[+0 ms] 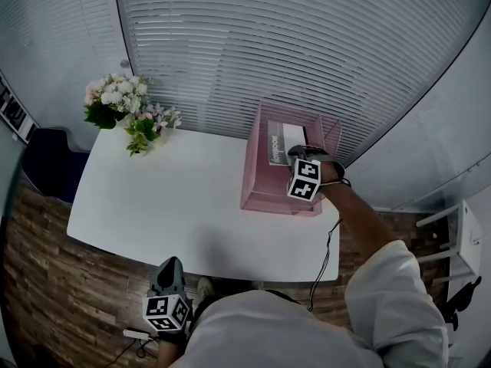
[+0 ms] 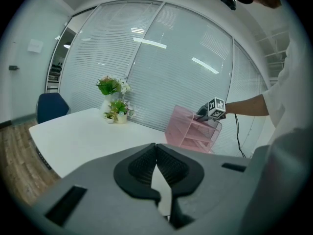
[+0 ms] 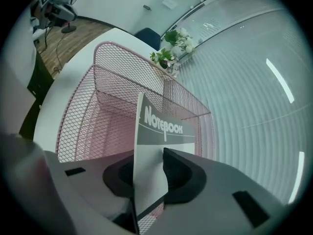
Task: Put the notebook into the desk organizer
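Observation:
The notebook (image 1: 280, 140) has a white and grey cover and stands upright in the back of the pink wire-mesh desk organizer (image 1: 261, 182), on the white table's far right. My right gripper (image 1: 299, 153) hovers over the organizer. In the right gripper view the notebook (image 3: 164, 126) rises between the jaws inside the organizer (image 3: 112, 87). My right gripper (image 3: 146, 173) has its jaws parted around it, with a gap showing between the pads. My left gripper (image 1: 167, 271) hangs low off the table's near edge; its pads (image 2: 156, 168) meet with nothing held.
A pot of flowers (image 1: 126, 106) sits at the far left corner of the white table (image 1: 169, 205). A blue chair (image 1: 46, 159) stands to the left. Window blinds run close behind the organizer. A white shelf (image 1: 460, 236) is at the right.

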The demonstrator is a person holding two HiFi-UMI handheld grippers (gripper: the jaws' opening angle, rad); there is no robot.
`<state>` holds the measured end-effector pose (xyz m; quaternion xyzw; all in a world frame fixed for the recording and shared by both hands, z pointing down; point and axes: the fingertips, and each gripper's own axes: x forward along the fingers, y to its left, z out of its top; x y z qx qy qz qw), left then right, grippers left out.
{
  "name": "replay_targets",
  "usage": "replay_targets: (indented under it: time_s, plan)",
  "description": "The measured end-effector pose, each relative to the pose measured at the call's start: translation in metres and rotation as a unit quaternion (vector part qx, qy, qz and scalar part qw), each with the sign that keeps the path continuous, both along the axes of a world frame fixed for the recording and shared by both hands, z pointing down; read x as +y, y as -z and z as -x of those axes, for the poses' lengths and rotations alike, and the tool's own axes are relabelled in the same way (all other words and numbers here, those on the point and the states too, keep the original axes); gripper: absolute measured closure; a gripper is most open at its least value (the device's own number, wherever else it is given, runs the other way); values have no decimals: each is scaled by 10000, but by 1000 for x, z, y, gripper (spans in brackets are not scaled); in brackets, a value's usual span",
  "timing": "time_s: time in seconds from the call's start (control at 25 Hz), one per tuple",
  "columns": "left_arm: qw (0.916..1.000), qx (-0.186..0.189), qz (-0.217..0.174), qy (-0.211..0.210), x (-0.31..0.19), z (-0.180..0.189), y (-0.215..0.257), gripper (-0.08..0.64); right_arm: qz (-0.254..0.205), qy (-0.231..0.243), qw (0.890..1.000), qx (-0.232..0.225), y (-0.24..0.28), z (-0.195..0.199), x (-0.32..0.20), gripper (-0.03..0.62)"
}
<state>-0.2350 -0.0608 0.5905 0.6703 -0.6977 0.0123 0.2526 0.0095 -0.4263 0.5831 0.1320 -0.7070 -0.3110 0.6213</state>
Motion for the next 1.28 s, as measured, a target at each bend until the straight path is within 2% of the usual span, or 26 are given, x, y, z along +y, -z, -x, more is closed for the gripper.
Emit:
replay_targets:
  time_s: [0.24, 0.48, 0.8, 0.88, 1.0, 1.16, 1.28]
  plan:
    - [10000, 7, 15, 0, -3, 1, -1, 551, 951, -70, 9954, 51, 2, 3, 5, 438]
    - [10000, 8, 36, 4, -4, 1, -1, 551, 1953, -195, 9805, -115, 5, 4, 13, 388]
    - [10000, 40, 67, 46, -1, 4, -5, 551, 2532, -401, 9654, -479, 4, 6, 15, 355]
    - [10000, 45, 75, 42, -1, 3, -5, 551, 2767, -514, 9575, -640, 4, 5, 18, 326]
    - [10000, 32, 82, 18, 0, 1, -5, 551, 3069, -726, 9444, -927, 4, 3, 23, 310]
    - [10000, 35, 62, -40, -4, 0, -4, 551, 3051, -883, 9374, -1426, 11, 4, 24, 308]
    - [9999, 37, 47, -115, -7, -3, -4, 551, 3057, -1063, 9252, -1979, 21, 8, 28, 307]
